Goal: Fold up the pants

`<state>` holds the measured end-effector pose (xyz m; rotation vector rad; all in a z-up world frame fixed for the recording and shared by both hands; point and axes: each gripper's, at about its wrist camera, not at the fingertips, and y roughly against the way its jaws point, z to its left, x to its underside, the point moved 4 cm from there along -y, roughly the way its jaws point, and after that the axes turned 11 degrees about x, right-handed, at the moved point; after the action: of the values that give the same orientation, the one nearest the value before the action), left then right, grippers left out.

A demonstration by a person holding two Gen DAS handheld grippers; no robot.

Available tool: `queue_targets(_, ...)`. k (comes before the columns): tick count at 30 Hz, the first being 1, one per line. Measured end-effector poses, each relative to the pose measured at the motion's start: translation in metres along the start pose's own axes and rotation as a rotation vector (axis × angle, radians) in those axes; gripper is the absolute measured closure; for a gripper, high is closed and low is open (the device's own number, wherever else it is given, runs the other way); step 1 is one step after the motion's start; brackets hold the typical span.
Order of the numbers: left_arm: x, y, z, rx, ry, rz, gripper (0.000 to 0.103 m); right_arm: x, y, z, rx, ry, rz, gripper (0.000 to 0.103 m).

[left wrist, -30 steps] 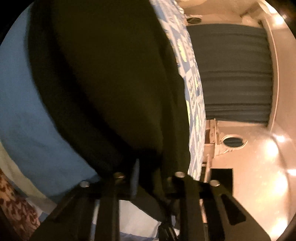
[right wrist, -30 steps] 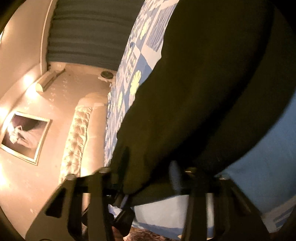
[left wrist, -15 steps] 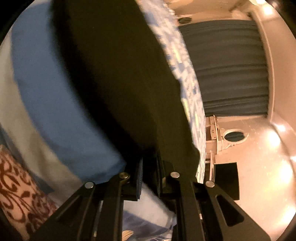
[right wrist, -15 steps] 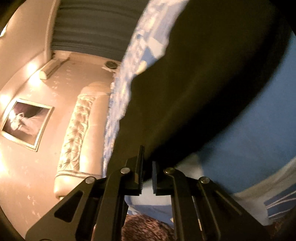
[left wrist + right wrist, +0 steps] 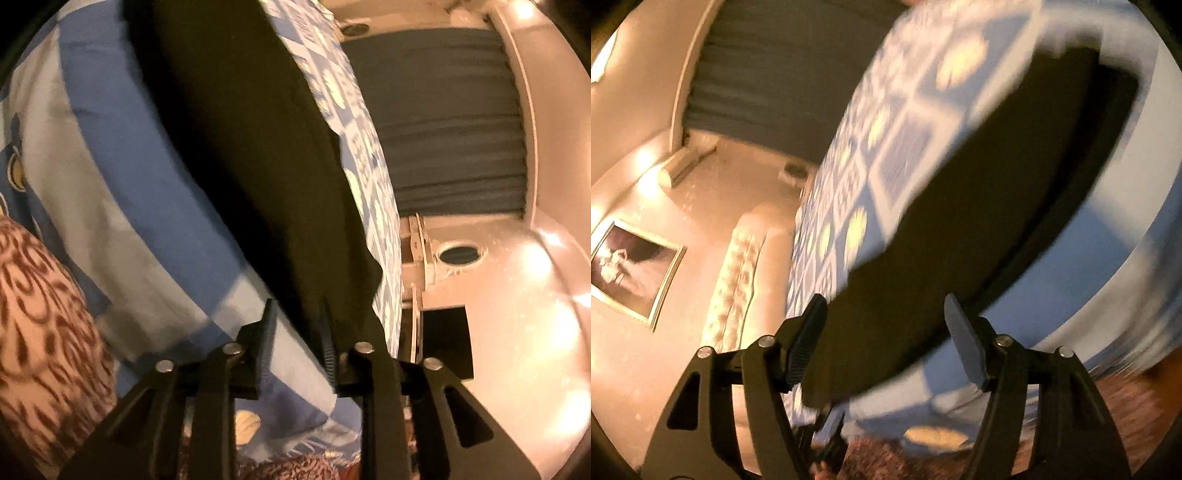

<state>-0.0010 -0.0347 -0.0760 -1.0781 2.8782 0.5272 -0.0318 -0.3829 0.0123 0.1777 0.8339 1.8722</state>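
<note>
The dark pants (image 5: 240,147) lie in a long folded strip across the blue and white bedspread (image 5: 110,166). My left gripper (image 5: 297,325) hovers at the strip's near end. Its jaws are opening, and the pads stand apart from the cloth, whose corner shows in the gap. In the right wrist view the pants (image 5: 997,221) stretch away over the bedspread (image 5: 897,158). My right gripper (image 5: 886,306) is pulled back above their near end. Its jaws are opening wide and grip nothing, with the dark cloth seen beyond them.
A brown patterned cover (image 5: 37,314) lies at the bed's near edge. Dark curtains (image 5: 443,129) hang on the far wall. A tufted headboard (image 5: 735,280), a framed picture (image 5: 628,266) and a wall air conditioner (image 5: 683,166) show beside the bed.
Both grippers were shut on the pants' near edge and have let go. Each has drawn back and up from the cloth, the right one farther. The pants now rest on the bed.
</note>
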Motion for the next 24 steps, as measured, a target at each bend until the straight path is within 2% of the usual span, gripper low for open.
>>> queue_targets(1,0.001,-0.001,-0.002,0.002,-0.016,0.01,0.058,-0.025,0.019,-0.005,0.027,0.01,-0.046,0.037)
queue_targets(2,0.002,-0.005,-0.01,0.011,-0.046,0.024,0.054,-0.05,0.034,-0.012,0.057,0.013,-0.078,0.035)
queue_targets(4,0.001,-0.012,-0.027,0.0,-0.134,0.035,0.051,-0.094,0.049,-0.031,0.094,0.026,-0.079,0.025)
queue_targets(5,0.001,-0.016,-0.034,-0.007,-0.172,0.044,0.041,-0.117,0.05,-0.044,0.133,0.036,-0.056,0.024)
queue_targets(6,0.001,-0.021,-0.04,-0.015,-0.207,0.054,0.038,-0.129,0.048,-0.054,0.15,0.043,-0.026,0.023)
queue_targets(7,0.001,-0.026,-0.047,-0.022,-0.242,0.061,0.035,-0.145,0.04,-0.069,0.186,0.049,0.029,0.023)
queue_targets(9,0.003,-0.035,-0.053,-0.018,-0.256,0.083,0.035,-0.161,0.029,-0.095,0.286,0.067,0.07,0.023)
queue_targets(13,0.01,-0.045,-0.045,-0.039,-0.246,0.12,0.032,-0.16,0.014,-0.116,0.253,0.054,0.119,0.023)
queue_targets(17,0.022,-0.058,-0.041,-0.078,-0.252,0.151,0.032,-0.152,0.009,-0.124,0.166,0.032,0.08,0.024)
queue_targets(19,0.026,-0.062,-0.043,-0.091,-0.253,0.158,0.032,-0.154,0.007,-0.127,0.156,0.009,0.055,0.024)
queue_targets(22,0.031,-0.066,-0.042,-0.113,-0.261,0.17,0.032,-0.156,-0.004,-0.128,0.151,-0.006,0.065,0.024)
queue_targets(23,0.032,-0.067,-0.042,-0.118,-0.263,0.173,0.031,-0.157,-0.008,-0.129,0.153,-0.011,0.065,0.029)
queue_targets(24,0.033,-0.067,-0.041,-0.124,-0.263,0.175,0.031,-0.159,-0.013,-0.127,0.154,-0.009,0.062,0.044)
